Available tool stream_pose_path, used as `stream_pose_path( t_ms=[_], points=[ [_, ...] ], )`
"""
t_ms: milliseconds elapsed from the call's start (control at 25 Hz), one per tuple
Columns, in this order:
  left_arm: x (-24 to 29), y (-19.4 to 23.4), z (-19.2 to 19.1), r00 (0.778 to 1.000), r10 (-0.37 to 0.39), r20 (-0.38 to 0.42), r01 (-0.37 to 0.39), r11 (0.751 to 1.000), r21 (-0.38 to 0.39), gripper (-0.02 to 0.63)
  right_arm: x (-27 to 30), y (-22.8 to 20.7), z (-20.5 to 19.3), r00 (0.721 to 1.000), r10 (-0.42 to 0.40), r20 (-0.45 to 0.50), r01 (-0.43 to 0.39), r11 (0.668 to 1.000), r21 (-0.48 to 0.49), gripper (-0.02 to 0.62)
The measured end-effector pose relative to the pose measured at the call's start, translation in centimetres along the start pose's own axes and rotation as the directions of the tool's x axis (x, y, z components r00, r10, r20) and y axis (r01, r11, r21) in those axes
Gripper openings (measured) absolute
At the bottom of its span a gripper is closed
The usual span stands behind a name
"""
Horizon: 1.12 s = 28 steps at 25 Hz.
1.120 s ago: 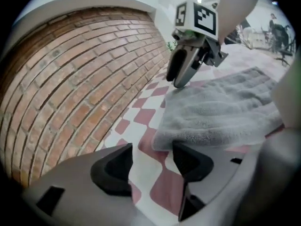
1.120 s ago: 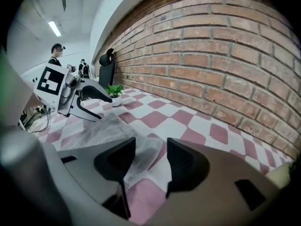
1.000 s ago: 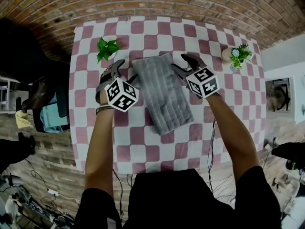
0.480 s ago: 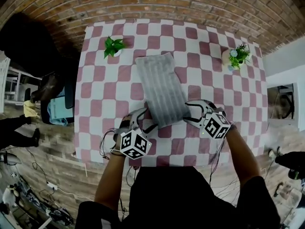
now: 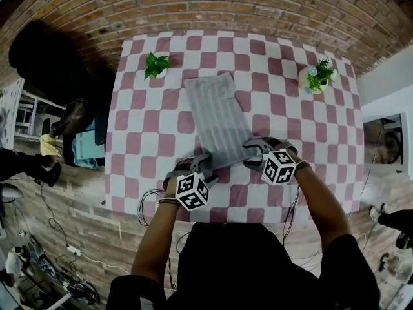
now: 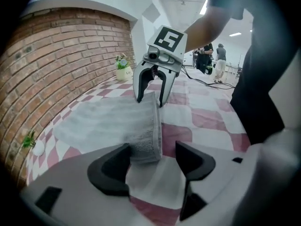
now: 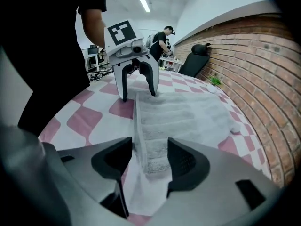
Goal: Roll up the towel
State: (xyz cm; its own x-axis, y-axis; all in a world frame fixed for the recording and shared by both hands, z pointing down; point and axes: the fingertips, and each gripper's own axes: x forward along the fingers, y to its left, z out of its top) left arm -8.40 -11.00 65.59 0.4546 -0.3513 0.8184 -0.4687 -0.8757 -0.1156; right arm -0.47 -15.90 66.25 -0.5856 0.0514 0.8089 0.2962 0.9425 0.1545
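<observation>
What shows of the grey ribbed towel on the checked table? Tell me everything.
The grey ribbed terry towel is folded into a long, layered rectangle. It lies flat and unrolled, slanted on the pink-and-white checked tablecloth, with its near short edge facing the person. The left gripper straddles one near corner and the right gripper the other. Both have their jaws apart around the thick edge and are not yet clamped on it. Nothing touches the far end.

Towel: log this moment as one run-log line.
towel: flat, unrolled | left gripper: jaws apart, just closing, near corner between | right gripper: jaws apart, near corner between | roll: not started
</observation>
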Motion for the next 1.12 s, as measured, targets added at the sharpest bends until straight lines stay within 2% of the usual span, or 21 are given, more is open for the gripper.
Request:
stream_pose_path(
  t_ms=[160,200,240,320,440,640,920,1120],
  points=[
    [0.0,0.8,-0.2,1.0,-0.008,-0.01,0.008,1.0,-0.002,0.212,0.0,-0.2,0.0,0.999,0.028,0.019,-0.028,0.999,0.016,0.215],
    [0.0,1.1,-0.3,1.0,0.007,-0.02,-0.007,1.0,0.009,0.148,0.0,-0.3,-0.1,0.999,0.015,0.029,-0.015,1.0,0.016,0.166],
    [0.0,1.4,-0.4,0.999,0.021,-0.03,-0.021,1.0,0.021,0.111,-0.1,-0.4,-0.1,0.999,0.0,0.036,-0.001,1.0,0.011,0.143],
    [0.1,1.7,-0.4,0.998,0.038,-0.046,-0.037,0.999,0.04,0.079,-0.1,-0.6,-0.2,0.999,-0.028,0.036,0.028,1.0,-0.011,0.116],
    [0.0,1.2,-0.3,0.997,0.045,-0.067,-0.042,0.997,0.059,0.054,-0.1,-0.1,0.0,0.999,-0.053,0.014,0.053,0.998,-0.039,0.072],
    [-1.5,-1.5,-0.3,0.996,0.057,-0.071,-0.053,0.997,0.056,0.049,-1.5,2.8,1.2,0.997,-0.064,0.033,0.066,0.995,-0.074,0.067],
    [-3.6,-7.7,-0.3,0.993,0.099,-0.071,-0.099,0.995,0.004,0.051,-3.7,9.4,2.5,0.992,-0.085,0.09,0.092,0.993,-0.076,0.069],
    [-4.2,-12.5,-0.6,0.99,0.111,-0.084,-0.114,0.993,-0.038,0.052,-4.2,14.4,2.5,0.994,-0.045,0.1,0.052,0.996,-0.071,0.069]
  ],
)
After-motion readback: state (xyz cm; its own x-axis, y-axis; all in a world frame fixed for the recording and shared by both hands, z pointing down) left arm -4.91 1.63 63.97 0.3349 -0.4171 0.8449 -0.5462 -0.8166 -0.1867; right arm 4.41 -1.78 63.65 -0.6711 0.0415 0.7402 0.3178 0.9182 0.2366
